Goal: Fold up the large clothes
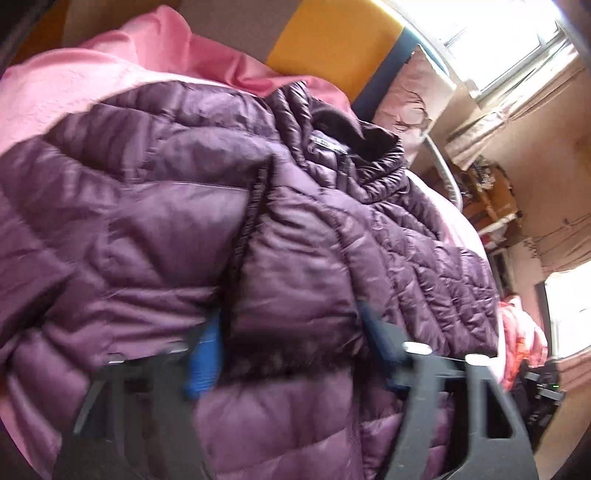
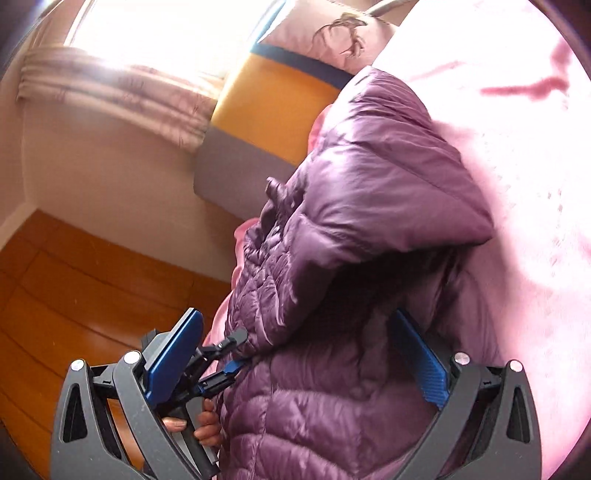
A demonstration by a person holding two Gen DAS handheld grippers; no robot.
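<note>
A quilted purple puffer jacket (image 1: 184, 206) lies crumpled on a pink blanket (image 1: 74, 85), its dark collar (image 1: 369, 144) toward the far right. My left gripper (image 1: 288, 317) is shut on a thick fold of the jacket that fills the gap between its blue pads. In the right wrist view the same jacket (image 2: 369, 184) runs up the middle. My right gripper (image 2: 298, 314) stands wide open around its lower part, and its left pad (image 2: 177, 354) is clear of the fabric. The left gripper (image 2: 236, 350) shows there at the jacket's edge, held by a hand (image 2: 207, 424).
The pink blanket (image 2: 517, 147) covers the bed. A patterned pillow (image 2: 332, 33) and a yellow and grey headboard (image 2: 273, 107) lie beyond the jacket. A wooden floor (image 2: 74, 295) lies beside the bed, under a bright curtained window (image 2: 147, 29). Cluttered shelves (image 1: 491, 203) stand by the wall.
</note>
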